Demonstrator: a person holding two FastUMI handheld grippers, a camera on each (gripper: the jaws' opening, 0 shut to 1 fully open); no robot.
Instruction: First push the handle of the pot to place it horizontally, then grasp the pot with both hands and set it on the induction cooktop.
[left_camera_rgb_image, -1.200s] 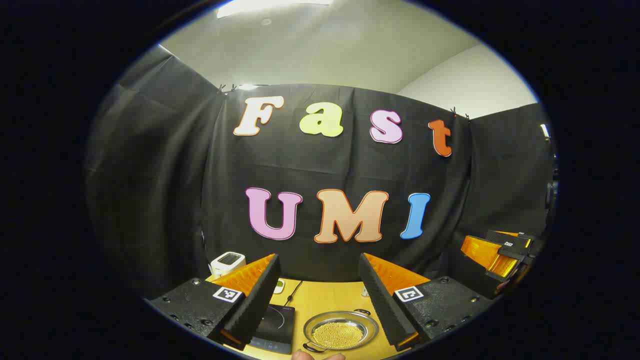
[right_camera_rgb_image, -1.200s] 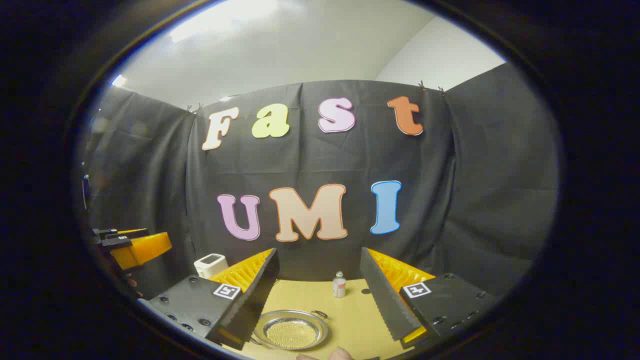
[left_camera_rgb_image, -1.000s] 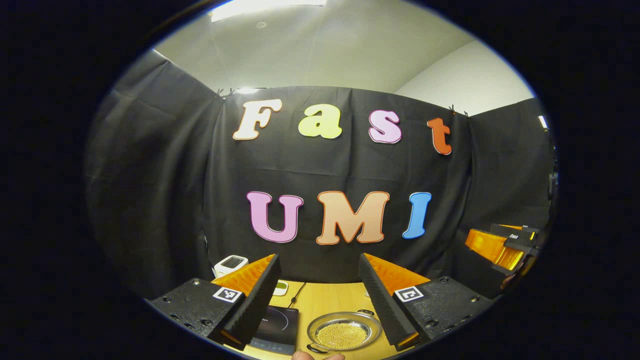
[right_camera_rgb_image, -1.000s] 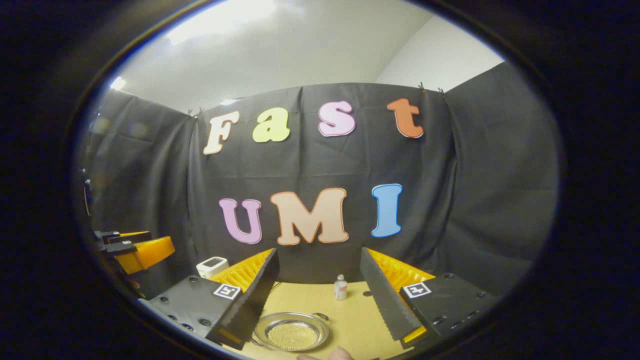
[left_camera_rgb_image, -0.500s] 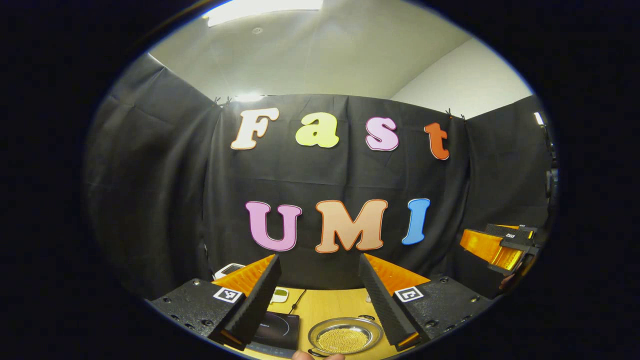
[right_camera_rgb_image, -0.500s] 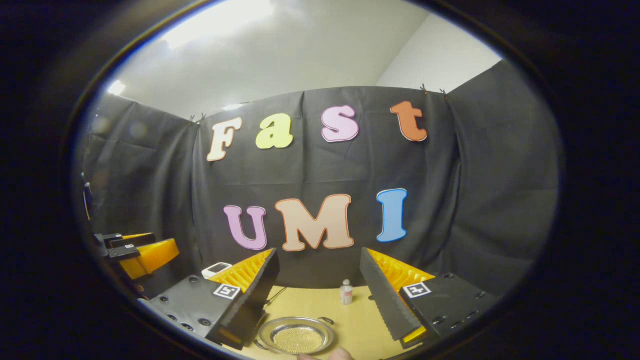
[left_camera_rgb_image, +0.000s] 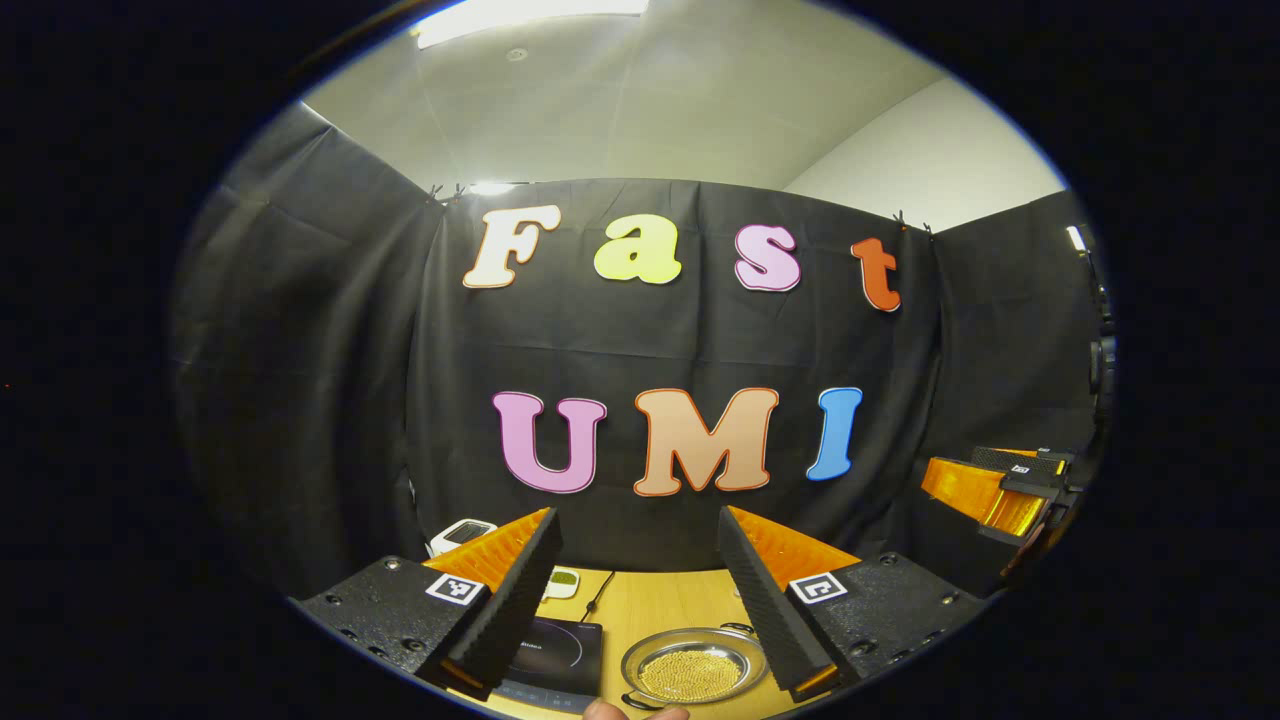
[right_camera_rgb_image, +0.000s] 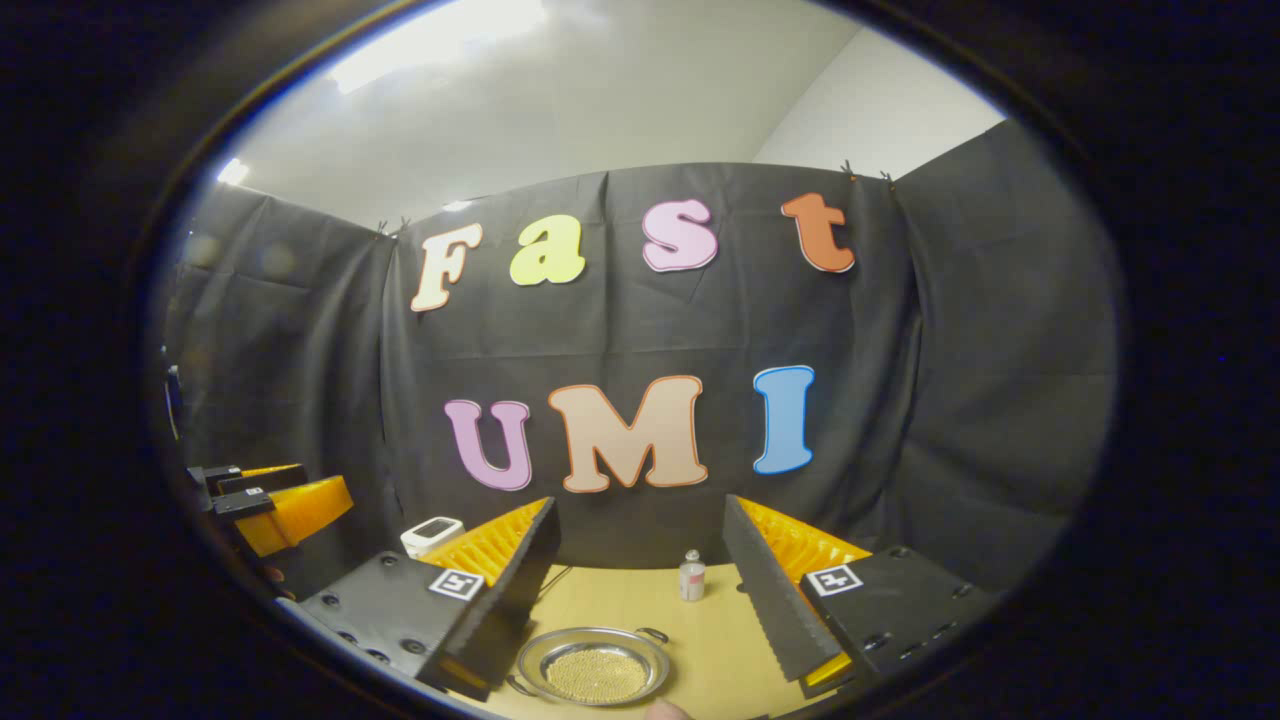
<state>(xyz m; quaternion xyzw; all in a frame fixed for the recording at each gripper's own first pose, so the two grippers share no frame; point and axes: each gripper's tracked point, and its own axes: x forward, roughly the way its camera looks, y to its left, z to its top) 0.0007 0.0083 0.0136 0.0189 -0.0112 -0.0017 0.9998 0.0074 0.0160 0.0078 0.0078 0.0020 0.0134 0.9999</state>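
A shallow steel pot (left_camera_rgb_image: 693, 668) holding small yellow beads sits on the wooden table (left_camera_rgb_image: 650, 600), with one loop handle at its far right and one at its near left. The black induction cooktop (left_camera_rgb_image: 553, 655) lies just left of it. My left gripper (left_camera_rgb_image: 637, 600) is open, held high above the table with nothing between its fingers. In the right gripper view the same pot (right_camera_rgb_image: 595, 668) sits below my open right gripper (right_camera_rgb_image: 640, 595), which is also empty. Each gripper shows at the edge of the other's view: the right one (left_camera_rgb_image: 990, 492) and the left one (right_camera_rgb_image: 270, 500).
A small white scale (left_camera_rgb_image: 462, 533) stands at the back left of the table, and a small white device (left_camera_rgb_image: 562, 580) with a cable lies behind the cooktop. A little bottle (right_camera_rgb_image: 690, 577) stands at the back. A fingertip (left_camera_rgb_image: 640, 712) shows at the bottom edge.
Both grippers tilted up slightly and back down, so the pot and cooktop shift a little low in view. Both stay open and nothing on the table has moved.
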